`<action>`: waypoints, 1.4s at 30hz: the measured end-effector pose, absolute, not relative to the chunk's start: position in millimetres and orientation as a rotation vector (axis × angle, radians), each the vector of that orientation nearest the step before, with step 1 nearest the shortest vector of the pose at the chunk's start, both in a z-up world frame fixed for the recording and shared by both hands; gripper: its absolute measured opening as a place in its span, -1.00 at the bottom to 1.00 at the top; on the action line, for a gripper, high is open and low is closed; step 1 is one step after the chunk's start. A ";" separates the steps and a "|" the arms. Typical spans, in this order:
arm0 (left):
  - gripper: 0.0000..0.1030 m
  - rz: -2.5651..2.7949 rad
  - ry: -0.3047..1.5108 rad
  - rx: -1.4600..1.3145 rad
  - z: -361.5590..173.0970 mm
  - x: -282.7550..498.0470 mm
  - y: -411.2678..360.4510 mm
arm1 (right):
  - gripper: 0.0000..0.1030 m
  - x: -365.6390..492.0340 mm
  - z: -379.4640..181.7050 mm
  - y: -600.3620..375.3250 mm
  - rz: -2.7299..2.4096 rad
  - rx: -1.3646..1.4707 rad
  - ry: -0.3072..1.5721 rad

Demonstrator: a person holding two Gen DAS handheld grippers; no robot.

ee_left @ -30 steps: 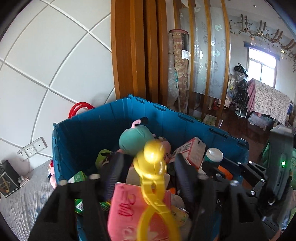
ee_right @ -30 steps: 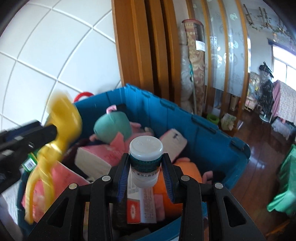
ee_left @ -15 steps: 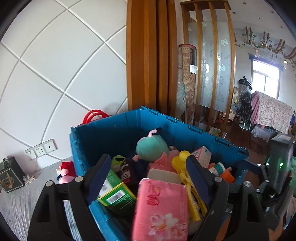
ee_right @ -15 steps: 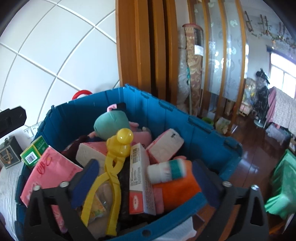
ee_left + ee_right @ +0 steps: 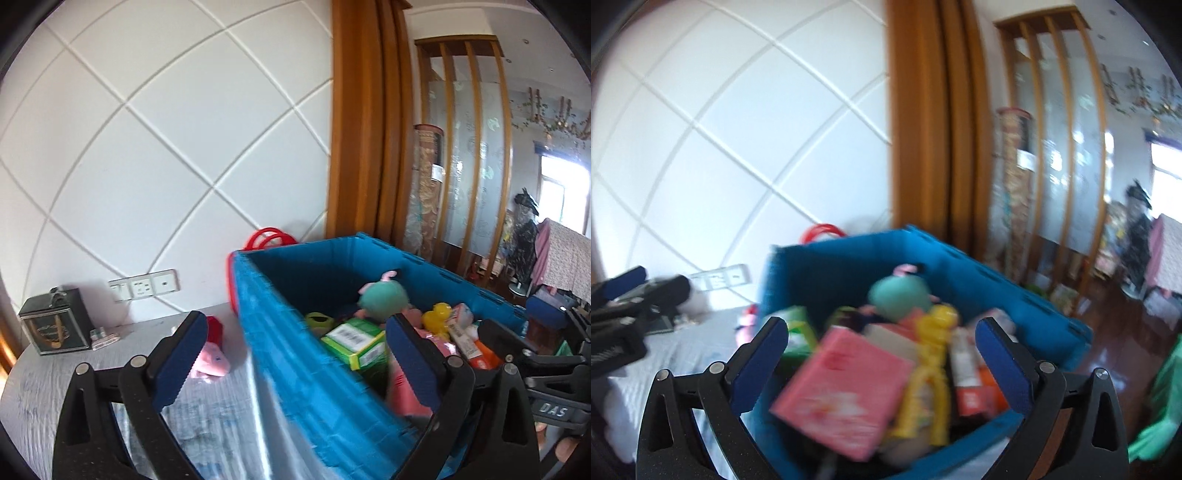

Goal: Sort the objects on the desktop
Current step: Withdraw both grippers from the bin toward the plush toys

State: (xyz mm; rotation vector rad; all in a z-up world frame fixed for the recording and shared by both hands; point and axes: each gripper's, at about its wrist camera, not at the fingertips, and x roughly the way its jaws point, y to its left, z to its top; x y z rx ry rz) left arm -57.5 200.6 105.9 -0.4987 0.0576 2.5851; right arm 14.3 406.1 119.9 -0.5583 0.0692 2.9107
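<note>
1. Left-wrist view: my left gripper (image 5: 291,354) is empty, jaws opening, straddling the wall of the blue bin (image 5: 295,369).
2. My right gripper (image 5: 881,354) gapes wide, holding nothing, over the bin's full load.
3. I judge I'm between drops.
4. Next pick: the pink toy (image 5: 212,360) on the grey table (image 5: 44,391), left of the bin.

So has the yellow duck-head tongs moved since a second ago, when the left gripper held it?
Yes. The yellow tongs now lies inside the blue crate beside the pink pack; it was held above the crate's contents before. The left gripper, jaws opening, is empty.
</note>
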 end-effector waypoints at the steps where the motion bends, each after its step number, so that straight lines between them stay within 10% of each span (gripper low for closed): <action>1: 0.91 2.601 0.051 -0.501 104.4 -60.7 187.6 | 1.00 13.3 122.9 389.7 2.946 -0.547 0.053; 24: 0.91 2.943 -0.039 -0.841 5.7 -209.8 -38.4 | 1.00 -122.3 66.6 171.4 3.268 -0.852 -0.008; 42: 0.83 2.738 0.154 -1.283 -200.8 -447.4 7.5 | 0.98 -355.6 -154.4 143.1 2.999 -1.380 0.163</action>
